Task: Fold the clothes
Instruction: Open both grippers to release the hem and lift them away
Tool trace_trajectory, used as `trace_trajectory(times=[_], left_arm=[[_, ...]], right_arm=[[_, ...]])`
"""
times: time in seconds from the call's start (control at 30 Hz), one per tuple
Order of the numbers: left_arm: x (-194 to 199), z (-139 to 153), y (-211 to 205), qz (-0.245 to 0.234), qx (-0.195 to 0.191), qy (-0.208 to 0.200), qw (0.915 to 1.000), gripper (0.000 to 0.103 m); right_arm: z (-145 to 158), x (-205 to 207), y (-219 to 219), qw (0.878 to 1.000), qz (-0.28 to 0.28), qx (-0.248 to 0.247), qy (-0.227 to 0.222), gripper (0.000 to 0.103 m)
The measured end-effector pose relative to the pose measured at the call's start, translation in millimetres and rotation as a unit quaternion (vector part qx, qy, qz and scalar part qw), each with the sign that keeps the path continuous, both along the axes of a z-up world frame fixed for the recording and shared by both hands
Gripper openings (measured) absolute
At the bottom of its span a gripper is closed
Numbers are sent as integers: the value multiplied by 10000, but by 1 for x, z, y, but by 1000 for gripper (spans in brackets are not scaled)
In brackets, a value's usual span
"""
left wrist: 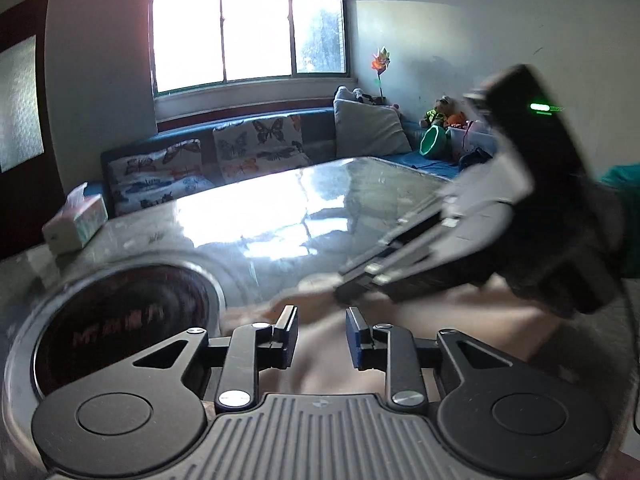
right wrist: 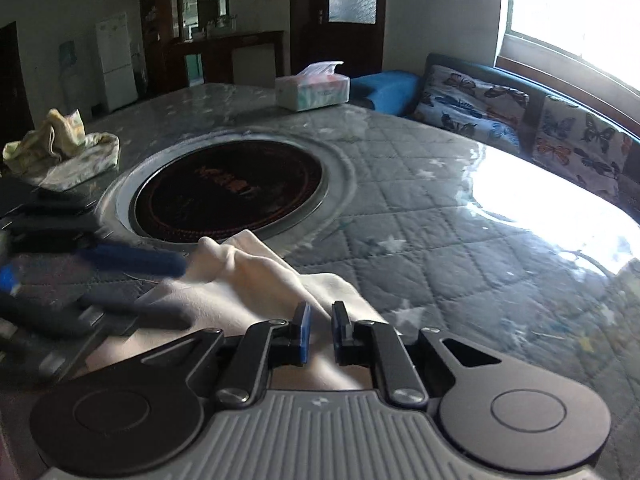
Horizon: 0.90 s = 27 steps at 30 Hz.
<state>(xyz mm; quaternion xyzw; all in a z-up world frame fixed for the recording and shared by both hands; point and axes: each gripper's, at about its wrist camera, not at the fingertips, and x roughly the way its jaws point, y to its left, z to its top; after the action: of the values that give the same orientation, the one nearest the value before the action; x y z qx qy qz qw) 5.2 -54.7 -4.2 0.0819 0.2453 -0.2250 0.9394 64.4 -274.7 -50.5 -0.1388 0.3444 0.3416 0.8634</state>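
Cream cloth (right wrist: 240, 280) lies rumpled at the table's (right wrist: 420, 184) near edge, mid-fold; left gripper (left wrist: 321, 336) spread and empty, right gripper (right wrist: 320, 330) slightly parted over it, so regripping an edge likely comes next.

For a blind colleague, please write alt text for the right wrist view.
A black two-finger tool with blue pads stands over a rumpled cream cloth on a grey quilted table. The other tool reaches in, blurred, from the left. Behind them are a round black inset hob and a white tissue box.
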Motion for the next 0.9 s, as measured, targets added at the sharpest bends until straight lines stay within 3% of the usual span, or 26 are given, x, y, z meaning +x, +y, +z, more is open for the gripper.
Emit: trace_trajectory(times=[0.13,0.23,0.4,0.53,0.63,0.8,0.9], left_arm=[[-14,-13,2,-7,-69,260,9996,29],[-21,-16,2,56,-20,221,9997,29],[-23,-16,3,94,-76,228,9997,36],[-23,-18,5,128,-120,281,9994,39],[-21,-19,7,121,-156,327,9993,44],[-18,-16,11,153,-244,369,9989,66],[-19,-11,15,184,-369,339,9986,75]], right_arm=[[-4,6,9,9999,-88,-47,-70,15],[-1,4,11,9999,-115,13,-116,15],[9,-10,22,9995,260,25,-198,18],[-2,-6,41,9991,418,-83,-73,18],[-8,0,50,9989,455,-78,-97,19],[9,-6,35,9991,334,136,-209,25],[14,-18,19,9992,250,100,-287,26]])
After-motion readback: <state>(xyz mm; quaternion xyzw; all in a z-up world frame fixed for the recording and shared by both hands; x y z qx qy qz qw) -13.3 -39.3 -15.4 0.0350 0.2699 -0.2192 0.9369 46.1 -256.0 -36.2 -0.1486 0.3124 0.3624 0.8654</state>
